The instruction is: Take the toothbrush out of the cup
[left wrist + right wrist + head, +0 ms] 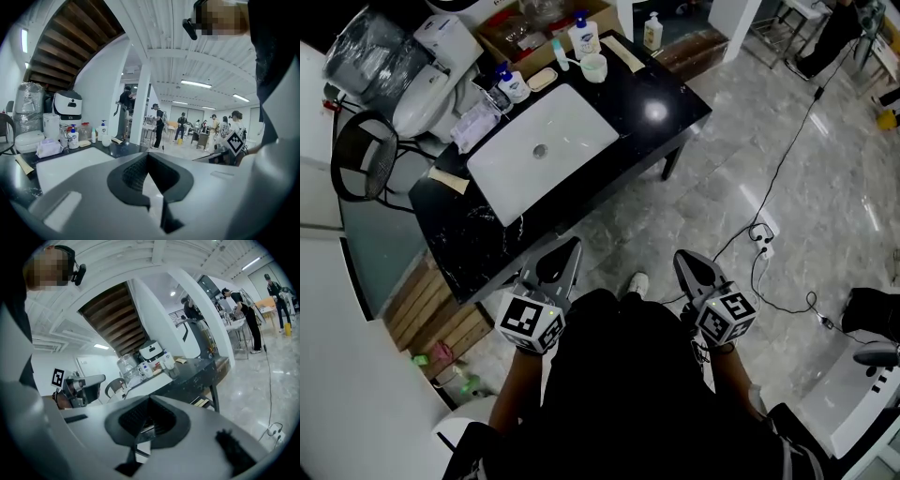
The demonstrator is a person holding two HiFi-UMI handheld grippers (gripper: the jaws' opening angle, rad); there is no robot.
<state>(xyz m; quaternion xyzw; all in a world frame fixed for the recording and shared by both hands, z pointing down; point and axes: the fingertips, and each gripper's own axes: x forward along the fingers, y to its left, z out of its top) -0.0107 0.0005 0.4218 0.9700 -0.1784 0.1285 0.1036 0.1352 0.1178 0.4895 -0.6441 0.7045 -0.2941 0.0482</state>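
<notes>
Dark clothing fills the bottom of the head view, with both tools held close against it; the left gripper and right gripper each have jaws pressed together, nothing between them. Well apart from both, the cup stands at the far end of the black counter, beyond the white basin and just beside a pump bottle; a pale sliver at its left rim is probably the toothbrush, too small to be sure. Closing the distance looks like the step in hand; best to part one gripper's jaws early, come down on the handle from above, pinch it high and lift straight; the other gripper could steady the cup.
</notes>
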